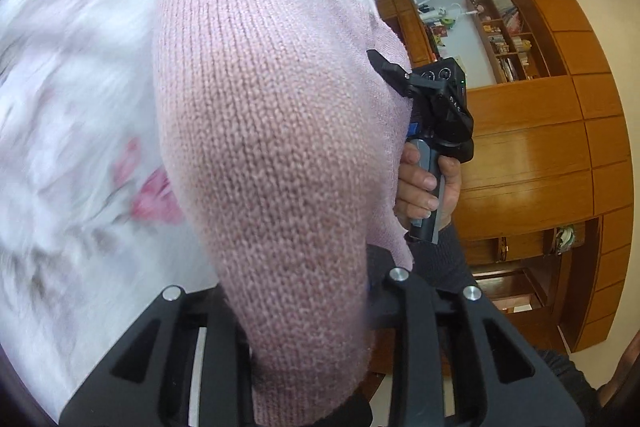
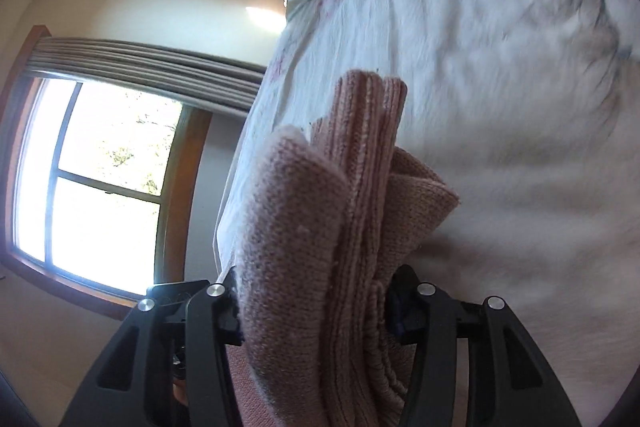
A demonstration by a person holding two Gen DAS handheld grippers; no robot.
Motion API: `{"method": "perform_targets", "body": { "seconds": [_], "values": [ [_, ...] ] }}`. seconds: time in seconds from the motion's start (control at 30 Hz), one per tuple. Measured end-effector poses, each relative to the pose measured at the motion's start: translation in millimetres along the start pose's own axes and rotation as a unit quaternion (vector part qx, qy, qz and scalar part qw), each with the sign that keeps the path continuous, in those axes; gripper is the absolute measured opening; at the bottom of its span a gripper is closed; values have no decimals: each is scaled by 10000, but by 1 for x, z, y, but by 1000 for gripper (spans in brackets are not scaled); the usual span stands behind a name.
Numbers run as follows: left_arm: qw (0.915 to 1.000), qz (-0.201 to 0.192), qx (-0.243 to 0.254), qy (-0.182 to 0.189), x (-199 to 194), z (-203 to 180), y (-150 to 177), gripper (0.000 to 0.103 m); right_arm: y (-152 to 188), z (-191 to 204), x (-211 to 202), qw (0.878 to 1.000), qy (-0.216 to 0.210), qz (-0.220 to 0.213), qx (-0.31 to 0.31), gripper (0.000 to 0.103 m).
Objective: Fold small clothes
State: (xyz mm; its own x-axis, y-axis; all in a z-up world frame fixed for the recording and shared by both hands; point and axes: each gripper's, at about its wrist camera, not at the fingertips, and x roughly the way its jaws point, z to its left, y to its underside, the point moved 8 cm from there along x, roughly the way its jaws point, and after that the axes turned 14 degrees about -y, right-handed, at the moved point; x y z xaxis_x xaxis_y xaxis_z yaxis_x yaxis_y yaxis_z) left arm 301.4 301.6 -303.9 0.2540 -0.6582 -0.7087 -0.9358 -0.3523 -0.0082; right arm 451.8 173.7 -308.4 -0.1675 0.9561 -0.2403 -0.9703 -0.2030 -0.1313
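Left wrist | left gripper [image 1: 308,307] fingers pinching pink knit sweater [image 1: 272,115] | right gripper [image 2: 316,307] pinching it too

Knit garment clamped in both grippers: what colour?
Pale pink. The knitted garment shows best in the left wrist view, against the white floral bedsheet.

Your pink knit sweater [image 1: 272,147] covers the left gripper [image 1: 304,311] fingertips, so its jaws can't be read. The same knit buries the right gripper [image 2: 316,307] fingertips too. Bedsheet [image 1: 80,67] is motion-blurred, floral print smeared. Shelf items [image 1: 508,39] too small to identify.
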Motion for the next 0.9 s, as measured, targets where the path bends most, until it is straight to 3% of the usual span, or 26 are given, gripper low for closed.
{"method": "perform_targets", "body": {
  "seconds": [0.03, 0.07, 0.13, 0.2, 0.27, 0.33, 0.4, 0.5, 0.57, 0.6, 0.63, 0.7, 0.77, 0.9],
  "values": [
    [9994, 16, -326, -119, 6, 22, 6, 57, 5, -9, 11, 9998, 160, 77, -2, 63],
    [9986, 40, -503, -141, 10, 36, 10, 60, 7, -16, 15, 9993, 380, 49, -17, 67],
    [9972, -42, -727, 166, 3, 45, 14, 60, 7, -16, 10, 9989, 455, -54, 41, 75],
    [9955, -292, -817, 372, -18, 45, 14, 79, 6, -6, -19, 9980, 485, -396, 105, 81],
    [9935, -816, -763, 215, -53, 46, 12, 86, 0, 15, -55, 9955, 401, -843, -131, 81],
    [9888, -1360, -598, 134, -91, 48, 12, 88, 0, 38, -70, 9936, 442, -946, -419, 68],
    [9848, -1658, -469, 223, -115, 41, 15, 89, 3, 48, -63, 9929, 618, -800, -619, 60],
    [9824, -1796, -377, 337, -127, 27, 20, 89, 0, 46, -34, 9915, 907, -599, -716, 55],
    [9822, -1802, -312, 441, -129, 23, 21, 89, -2, 38, -22, 9861, 1353, -526, -805, 43],
    [9820, -1806, -292, 475, -130, 20, 18, 89, -2, 35, -18, 9816, 1603, -492, -913, 21],
    [9812, -1839, -284, 513, -132, 16, 16, 89, -3, 35, -16, 9782, 1728, -513, -1033, 12],
    [9785, -1884, -272, 789, -134, 3, 3, 89, -7, 34, -22, 9760, 1785, -676, -1051, 9],
    [9736, -1998, -236, 1075, -135, -9, -18, 90, -11, 6, -28, 9764, 1897, -744, -711, 9],
    [9709, -1708, -155, 1674, -110, -31, -77, 90, -11, -17, -31, 9850, 1511, -769, -324, 12]
  ]
}}
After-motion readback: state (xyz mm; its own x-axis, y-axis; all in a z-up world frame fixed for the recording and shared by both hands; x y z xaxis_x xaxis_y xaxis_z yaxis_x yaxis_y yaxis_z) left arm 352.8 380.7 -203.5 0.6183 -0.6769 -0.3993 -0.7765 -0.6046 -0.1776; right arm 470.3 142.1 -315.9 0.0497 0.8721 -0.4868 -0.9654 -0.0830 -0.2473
